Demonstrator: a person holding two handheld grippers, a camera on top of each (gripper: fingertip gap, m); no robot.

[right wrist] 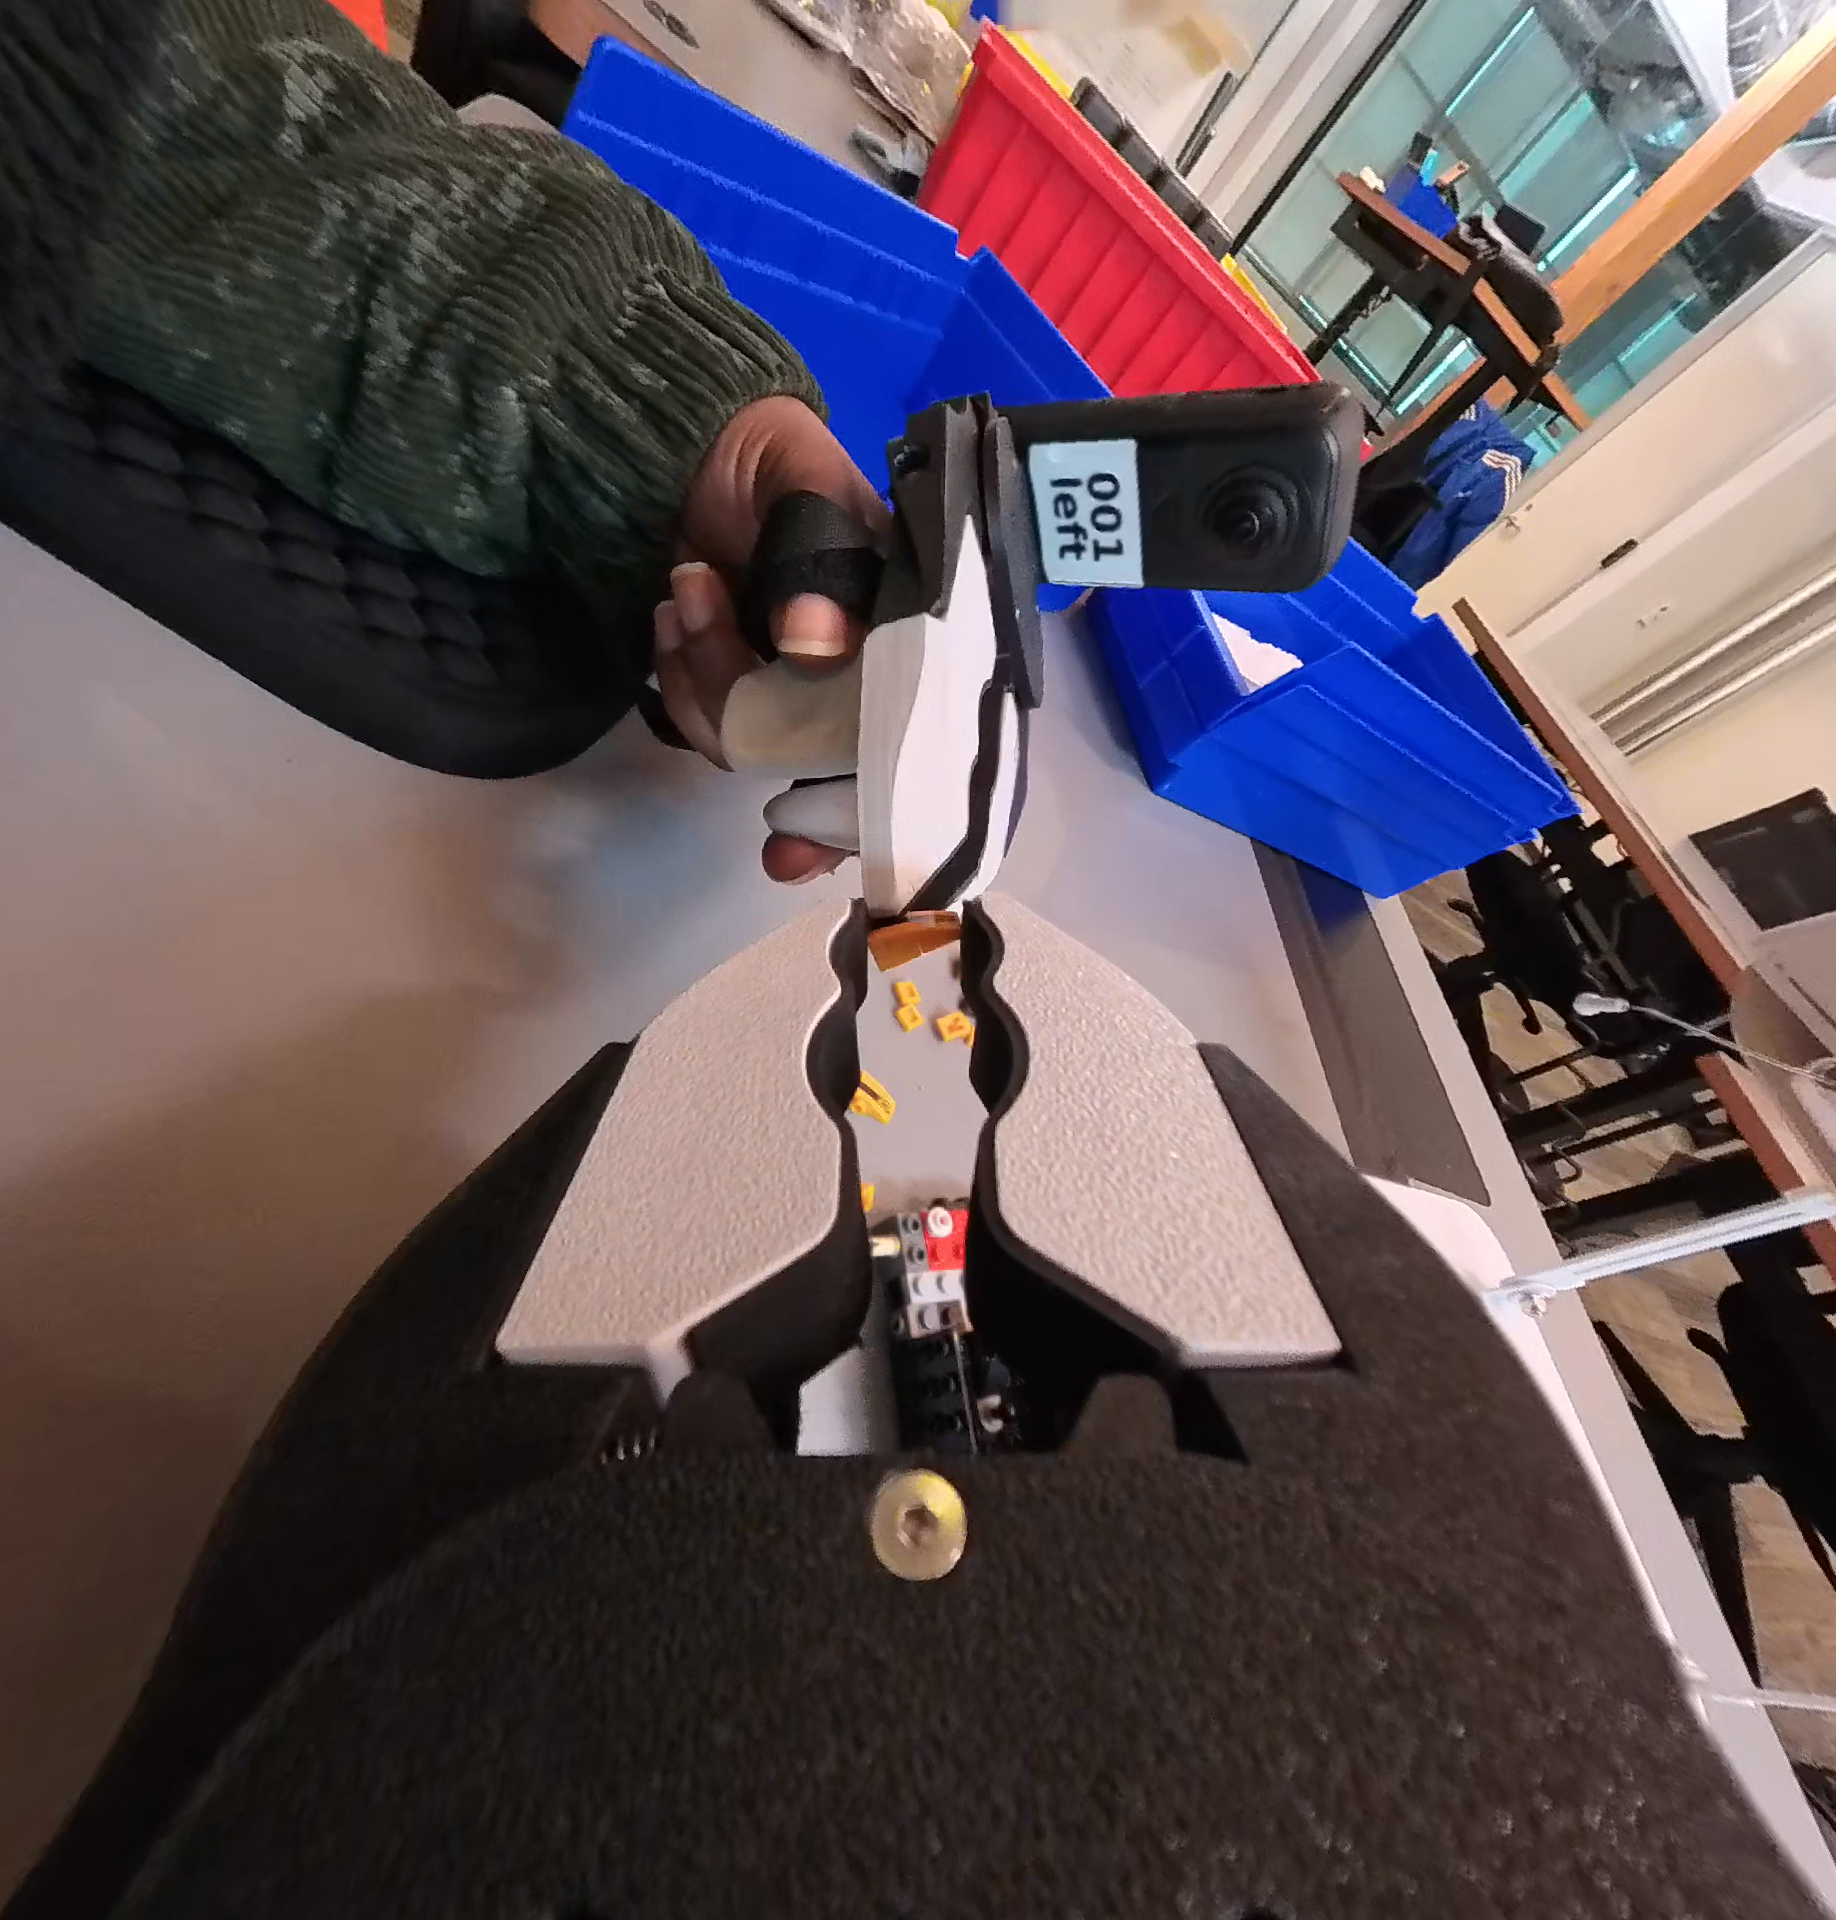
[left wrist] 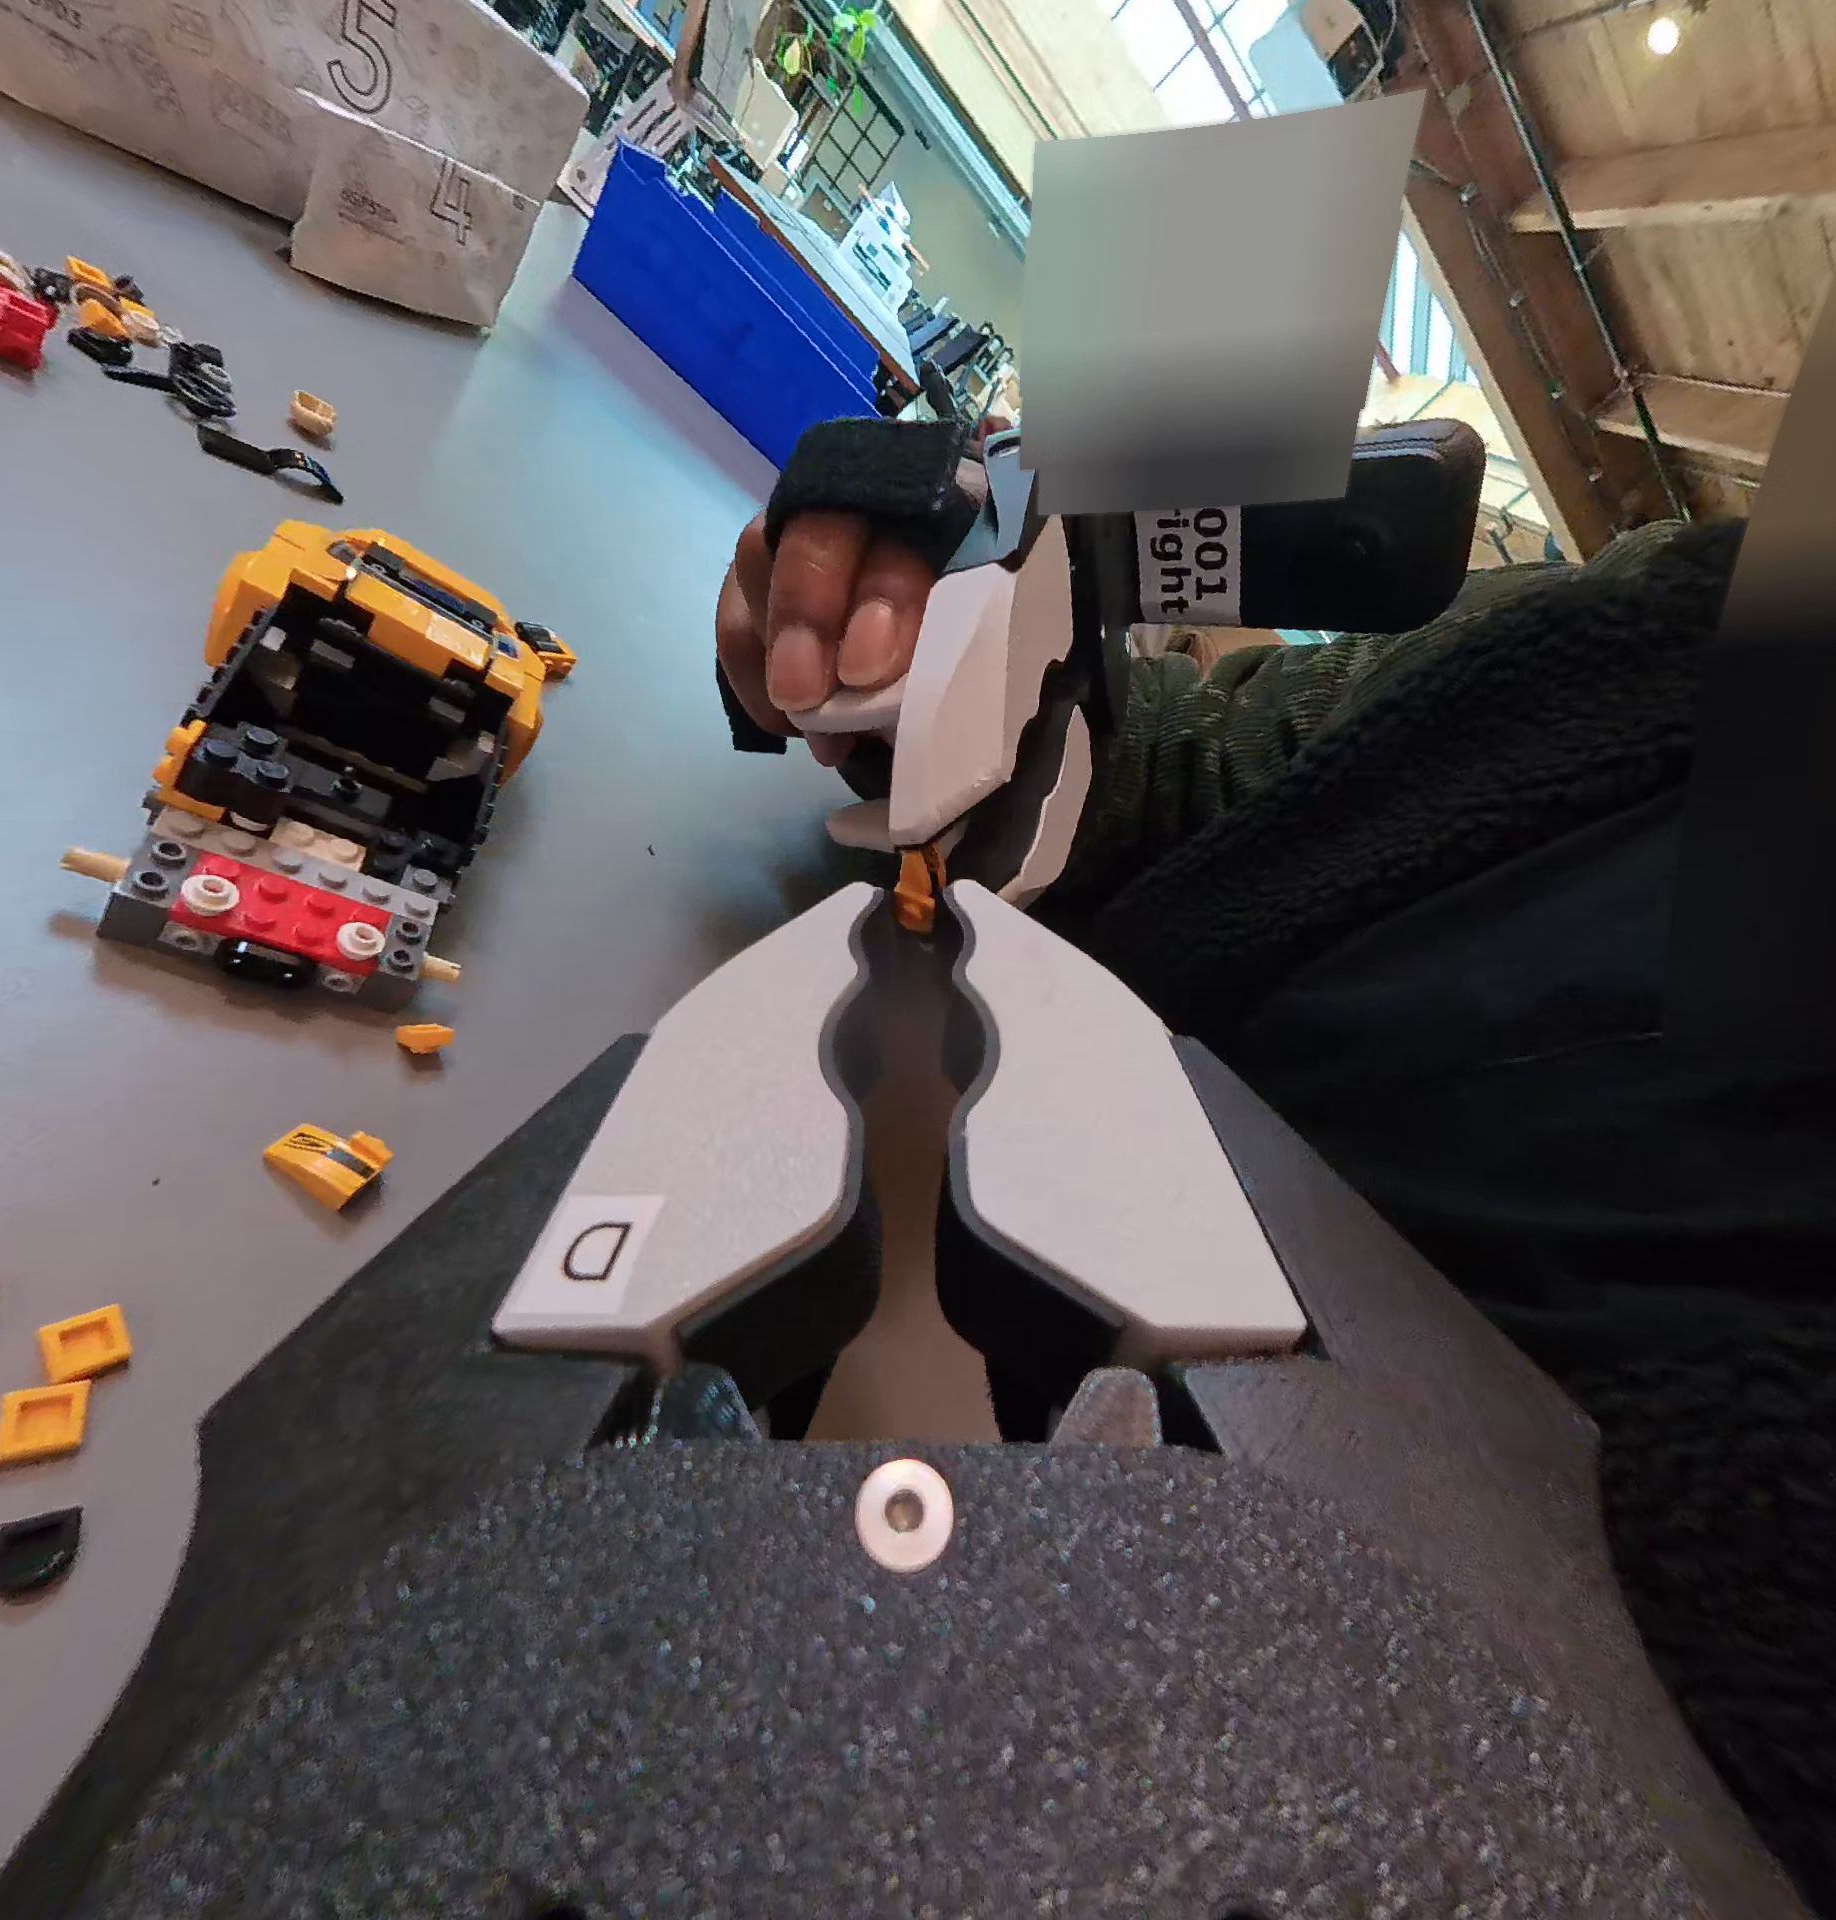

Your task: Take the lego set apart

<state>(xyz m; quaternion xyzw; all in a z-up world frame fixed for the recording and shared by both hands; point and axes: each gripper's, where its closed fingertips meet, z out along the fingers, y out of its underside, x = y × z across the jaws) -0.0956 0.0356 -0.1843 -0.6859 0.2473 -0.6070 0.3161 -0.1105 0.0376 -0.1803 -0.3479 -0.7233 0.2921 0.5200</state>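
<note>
A small orange lego piece (left wrist: 914, 900) is pinched between both grippers above the grey table. My left gripper (left wrist: 915, 906) is shut on its lower end. My right gripper (left wrist: 919, 836) comes down from above, held by a hand, and is shut on its upper end. In the right wrist view the orange piece (right wrist: 914, 932) spans my right gripper (right wrist: 914, 927), and the left gripper (right wrist: 919, 896) meets it from above. The partly stripped orange and black lego car (left wrist: 342, 748) with a red and grey base lies on the table to the left, apart from both grippers.
Loose orange tiles (left wrist: 62, 1371), an orange sloped piece (left wrist: 327, 1164) and a black piece (left wrist: 31, 1548) lie near the left. A red part (left wrist: 0, 317) and small black parts (left wrist: 187, 384) lie farther back. Numbered paper bags (left wrist: 415, 208), blue bins (right wrist: 1309, 707) and a red bin (right wrist: 1090, 229) stand behind. Both grippers' tips are close together, under 4 cm apart.
</note>
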